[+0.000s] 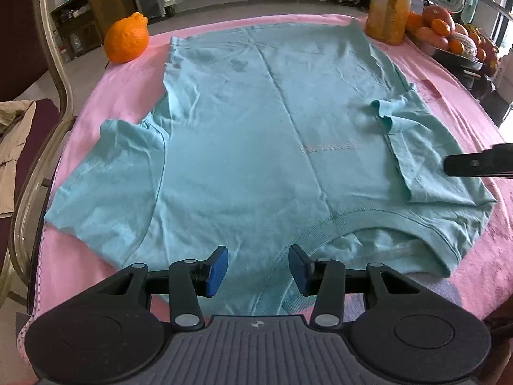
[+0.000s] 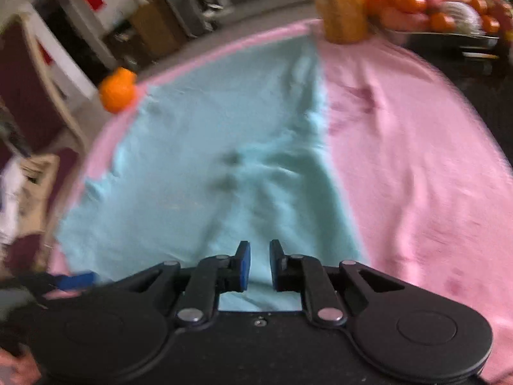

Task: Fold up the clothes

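**A:** So where's the shirt at? From the left wrist view I see a light blue t-shirt (image 1: 243, 134) spread flat on the pink cloth (image 1: 128, 77), collar (image 1: 368, 224) nearest the camera, around 5 o'clock.

**B:** Yep. One sleeve (image 1: 105, 179) sticks out at 9 o'clock, the other sleeve (image 1: 413, 147) is folded in over the body at 3 o'clock.

**A:** And the claws?

**B:** Left gripper (image 1: 258, 268) sits about half open over the shoulder area near the collar, nothing pinched between its blue pads. Right gripper (image 2: 259, 264) is blurry, jaws narrowed to a small gap; shirt fabric shows behind the gap, but I see no grip on it.

**A:** Other stuff?

**B:** An orange (image 1: 126, 38) at 11 o'clock, a yellow bottle (image 1: 386, 16) at 1, and a fruit bowl (image 1: 455, 51) beside it.
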`<control>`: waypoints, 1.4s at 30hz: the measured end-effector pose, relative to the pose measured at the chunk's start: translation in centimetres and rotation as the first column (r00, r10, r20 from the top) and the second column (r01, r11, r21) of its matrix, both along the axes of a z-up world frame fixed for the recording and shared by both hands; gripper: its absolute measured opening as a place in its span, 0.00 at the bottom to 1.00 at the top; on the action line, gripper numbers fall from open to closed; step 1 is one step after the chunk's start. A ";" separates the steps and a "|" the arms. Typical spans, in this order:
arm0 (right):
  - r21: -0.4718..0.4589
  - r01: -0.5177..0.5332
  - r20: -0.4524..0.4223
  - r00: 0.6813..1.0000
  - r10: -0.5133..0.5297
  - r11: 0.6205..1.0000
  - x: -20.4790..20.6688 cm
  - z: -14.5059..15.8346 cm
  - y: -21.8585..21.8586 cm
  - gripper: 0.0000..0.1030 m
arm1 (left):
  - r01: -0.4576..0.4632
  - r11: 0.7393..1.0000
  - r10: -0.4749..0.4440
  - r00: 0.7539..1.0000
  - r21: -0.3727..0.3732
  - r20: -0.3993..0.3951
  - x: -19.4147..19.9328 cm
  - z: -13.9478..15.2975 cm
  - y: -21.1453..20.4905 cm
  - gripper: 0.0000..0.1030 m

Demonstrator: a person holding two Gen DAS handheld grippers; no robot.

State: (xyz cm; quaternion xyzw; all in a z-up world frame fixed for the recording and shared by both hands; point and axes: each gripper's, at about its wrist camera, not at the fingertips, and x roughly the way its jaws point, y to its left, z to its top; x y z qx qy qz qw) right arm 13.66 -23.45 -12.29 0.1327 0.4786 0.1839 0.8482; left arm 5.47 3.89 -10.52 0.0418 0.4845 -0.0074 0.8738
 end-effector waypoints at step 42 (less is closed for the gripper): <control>0.392 0.016 -0.036 0.999 -0.002 0.920 2.9 3.5 -1.0 0.42 | -0.667 0.378 0.727 0.643 -0.642 -0.241 0.5 -2.2 22.6 0.36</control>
